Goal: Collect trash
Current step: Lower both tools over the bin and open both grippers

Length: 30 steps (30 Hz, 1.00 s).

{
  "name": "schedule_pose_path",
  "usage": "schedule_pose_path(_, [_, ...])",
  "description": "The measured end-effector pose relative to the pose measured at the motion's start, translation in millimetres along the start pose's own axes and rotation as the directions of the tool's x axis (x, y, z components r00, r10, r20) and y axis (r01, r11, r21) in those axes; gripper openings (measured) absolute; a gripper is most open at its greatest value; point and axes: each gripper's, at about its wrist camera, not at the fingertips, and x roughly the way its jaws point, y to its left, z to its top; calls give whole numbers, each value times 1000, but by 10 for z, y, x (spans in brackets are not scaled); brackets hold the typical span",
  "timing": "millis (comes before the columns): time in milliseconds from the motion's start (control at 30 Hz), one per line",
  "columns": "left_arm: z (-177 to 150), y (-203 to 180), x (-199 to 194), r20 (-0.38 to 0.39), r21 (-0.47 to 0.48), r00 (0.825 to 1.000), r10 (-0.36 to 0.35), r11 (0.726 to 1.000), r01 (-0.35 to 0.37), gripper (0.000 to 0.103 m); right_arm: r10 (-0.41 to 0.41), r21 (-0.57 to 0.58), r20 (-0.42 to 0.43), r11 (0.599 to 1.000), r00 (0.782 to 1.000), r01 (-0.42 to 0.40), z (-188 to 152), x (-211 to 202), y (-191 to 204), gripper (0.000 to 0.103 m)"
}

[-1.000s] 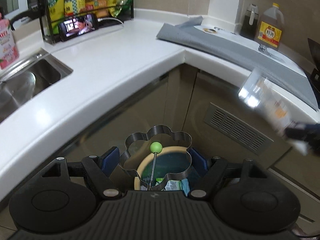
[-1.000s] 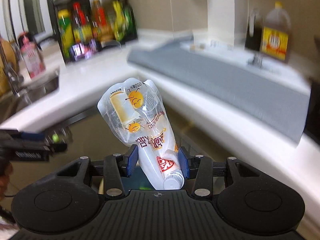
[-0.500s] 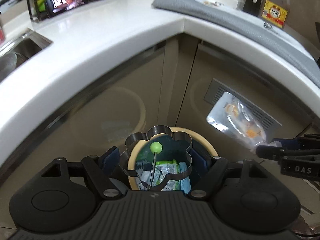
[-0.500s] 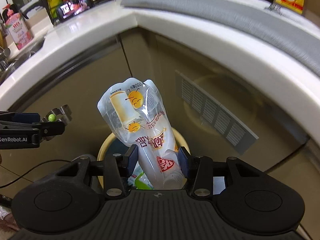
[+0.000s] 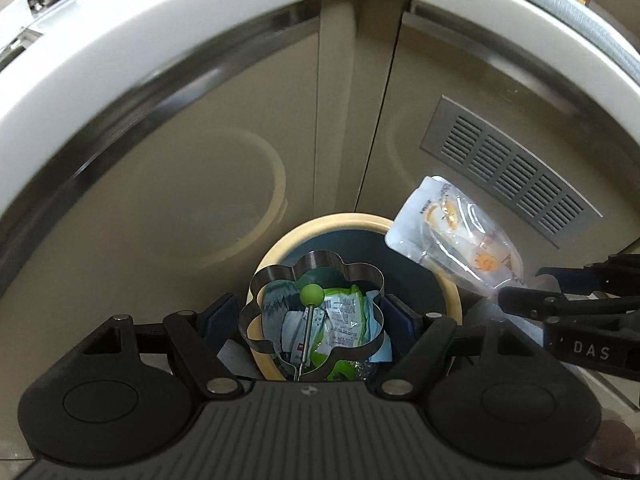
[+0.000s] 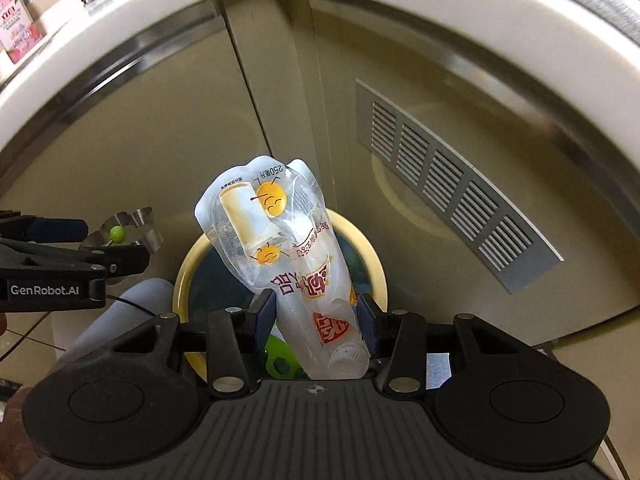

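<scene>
Beige cabinet doors [image 5: 200, 168] fill the background below a curved white tabletop [image 5: 132, 28], and a grey slatted vent [image 5: 512, 176] sits in the door on the right. On the floor at the foot of the cabinets stands a round trash bin [image 5: 276, 256] with a cream rim and a dark liner; green and white wrappers [image 5: 344, 312] lie crumpled inside it. The left hand-held gripper [image 5: 312, 316] points steeply down over the bin, and its blue-padded fingers [image 5: 218, 316] are clamped on either side of a flower-shaped metal ring mould [image 5: 316, 264] with a thin wire handle tipped by a green ball [image 5: 311, 294]. The mould hangs directly above the bin's opening, and the trash can be seen through it. The right hand-held gripper [image 6: 316, 316] also points down at the bin [image 6: 188, 264]; its fingers [image 6: 264, 312] are closed on the lower part of a clear drink pouch [image 6: 272, 232] printed with yellow cartoon faces and red lettering. The pouch's white screw cap [image 6: 346, 360] sits near the gripper body, while its flat end sticks out past the fingertips above the bin's far rim. In the left wrist view the same pouch [image 5: 456, 232] shows tilted just beside the bin's right edge. A pale grey trouser leg [image 6: 128, 312] stands near the bin on its left.
</scene>
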Motion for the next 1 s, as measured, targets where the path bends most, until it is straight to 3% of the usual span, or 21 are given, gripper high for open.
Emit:
schedule_pose_path(367, [69, -67, 414, -84, 29, 996, 18, 999, -15, 82, -15, -19, -76, 1000, 997, 13, 80, 355, 80, 47])
schedule_pose_path(567, [33, -60, 724, -165, 9, 986, 4, 1000, -2, 82, -33, -39, -111, 999, 993, 28, 151, 566, 155, 48])
schedule_pose_path(1000, [91, -78, 1070, -238, 6, 971, 10, 1000, -8, 82, -56, -59, -157, 997, 986, 47, 214, 880, 246, 48])
